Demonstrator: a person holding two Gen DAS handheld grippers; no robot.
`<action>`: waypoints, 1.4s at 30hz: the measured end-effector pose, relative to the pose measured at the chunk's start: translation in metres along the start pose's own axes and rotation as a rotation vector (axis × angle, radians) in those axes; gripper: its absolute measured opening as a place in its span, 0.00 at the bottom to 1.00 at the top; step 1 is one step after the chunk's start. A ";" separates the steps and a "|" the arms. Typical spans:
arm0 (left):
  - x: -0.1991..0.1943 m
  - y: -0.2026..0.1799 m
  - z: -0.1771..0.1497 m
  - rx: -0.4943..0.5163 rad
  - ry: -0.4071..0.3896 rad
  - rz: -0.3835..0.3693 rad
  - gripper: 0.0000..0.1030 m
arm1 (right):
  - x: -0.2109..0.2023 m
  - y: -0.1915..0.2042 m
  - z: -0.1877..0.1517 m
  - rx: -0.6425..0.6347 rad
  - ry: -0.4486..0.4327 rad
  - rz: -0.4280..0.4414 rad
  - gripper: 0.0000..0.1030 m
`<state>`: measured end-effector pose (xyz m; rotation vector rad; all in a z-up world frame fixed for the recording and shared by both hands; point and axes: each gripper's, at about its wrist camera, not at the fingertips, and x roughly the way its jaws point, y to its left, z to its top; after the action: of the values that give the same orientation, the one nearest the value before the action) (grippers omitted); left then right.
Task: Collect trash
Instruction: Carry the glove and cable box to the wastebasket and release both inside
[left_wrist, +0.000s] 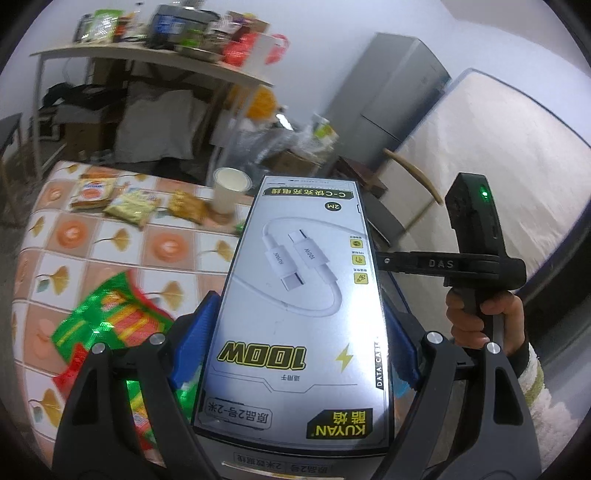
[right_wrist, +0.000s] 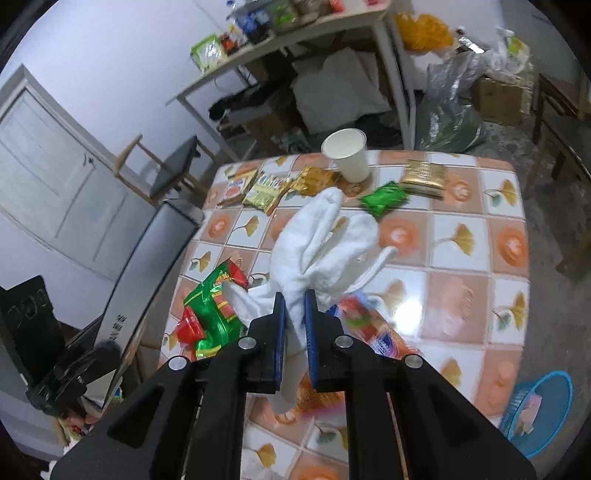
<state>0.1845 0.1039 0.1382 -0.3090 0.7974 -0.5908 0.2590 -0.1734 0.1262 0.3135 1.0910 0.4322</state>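
Observation:
In the left wrist view my left gripper (left_wrist: 304, 328) is shut on a grey charging-cable box (left_wrist: 295, 258). Its blue pads press the box's two long sides and hold it above the table's near edge. The right wrist view shows the same box (right_wrist: 147, 266) at the left, lifted off the table. My right gripper (right_wrist: 294, 306) is shut on a white crumpled cloth (right_wrist: 317, 240), which hangs above the tiled tablecloth (right_wrist: 461, 258). Below both grippers a green and red snack wrapper (right_wrist: 214, 306) lies on the table.
A paper cup (right_wrist: 349, 155), yellow and gold wrappers (right_wrist: 423, 177) and a small green wrapper (right_wrist: 384, 199) lie at the table's far side. A blue basket (right_wrist: 539, 410) stands on the floor at the near right. A cluttered shelf table (left_wrist: 147, 62), chairs and bags stand beyond.

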 end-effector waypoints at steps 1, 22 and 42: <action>0.004 -0.011 -0.001 0.014 0.011 -0.014 0.76 | -0.013 -0.009 -0.009 0.015 -0.020 0.004 0.10; 0.220 -0.303 -0.113 0.360 0.479 -0.336 0.76 | -0.203 -0.304 -0.295 0.673 -0.341 -0.122 0.10; 0.486 -0.412 -0.257 0.452 0.868 -0.206 0.86 | -0.111 -0.522 -0.410 1.184 -0.387 -0.184 0.28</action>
<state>0.1049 -0.5284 -0.1199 0.3202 1.4324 -1.1033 -0.0589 -0.6696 -0.1991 1.2654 0.8733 -0.4845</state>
